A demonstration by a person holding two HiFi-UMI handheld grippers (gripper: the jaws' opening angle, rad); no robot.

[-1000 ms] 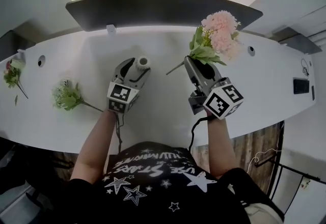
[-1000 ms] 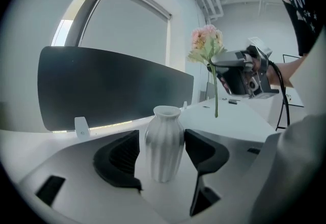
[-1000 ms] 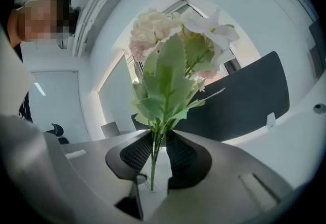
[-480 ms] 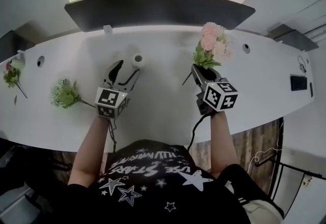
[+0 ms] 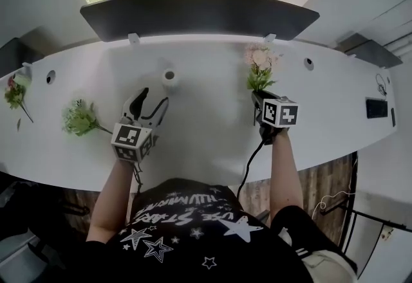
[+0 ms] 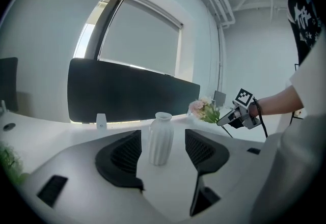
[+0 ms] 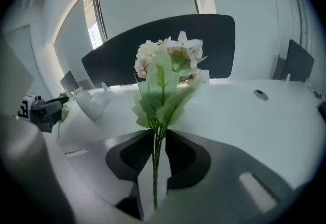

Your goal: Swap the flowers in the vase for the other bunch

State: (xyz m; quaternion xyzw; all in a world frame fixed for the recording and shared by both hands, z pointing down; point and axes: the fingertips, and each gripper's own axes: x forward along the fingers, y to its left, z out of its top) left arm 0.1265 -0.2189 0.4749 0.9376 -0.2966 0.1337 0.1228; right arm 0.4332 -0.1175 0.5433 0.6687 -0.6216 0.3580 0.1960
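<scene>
Flowers for the swap lie in separate bunches along the long white surface (image 5: 206, 130), which curves in front of a dark panel (image 5: 199, 15) under the window. A person stands at its near edge with a claw in each hand.

The right claw (image 7: 159, 141) is closed narrowly on the thin green stems of the pink bunch (image 5: 259, 63). It holds them low down, so the leaves and blooms stand up beyond its tips, over the right half of the surface. The left claw (image 5: 153, 100) is spread wide and carries nothing. The white ribbed vase (image 5: 169, 75) stands a little ahead of it, lined up with the gap between its jaws but untouched.

The vase looks empty, so I take the pink bunch as the one being retired and the step in hand as laying it down. The green bunch (image 5: 80, 119) lies well off to the left, with another small sprig (image 5: 14, 92) at the far left end.

To do this well, I would bring the pink bunch down until the blooms and stem both rest on the surface. The claw should open only then, so nothing drops or rolls. A bare spot on the right, well apart from the vase, keeps the bunches from getting mixed. Drawing the claw back along the line of the stems should keep the pads from snagging leaves. The open left claw is the nearer one to the green bunch.
</scene>
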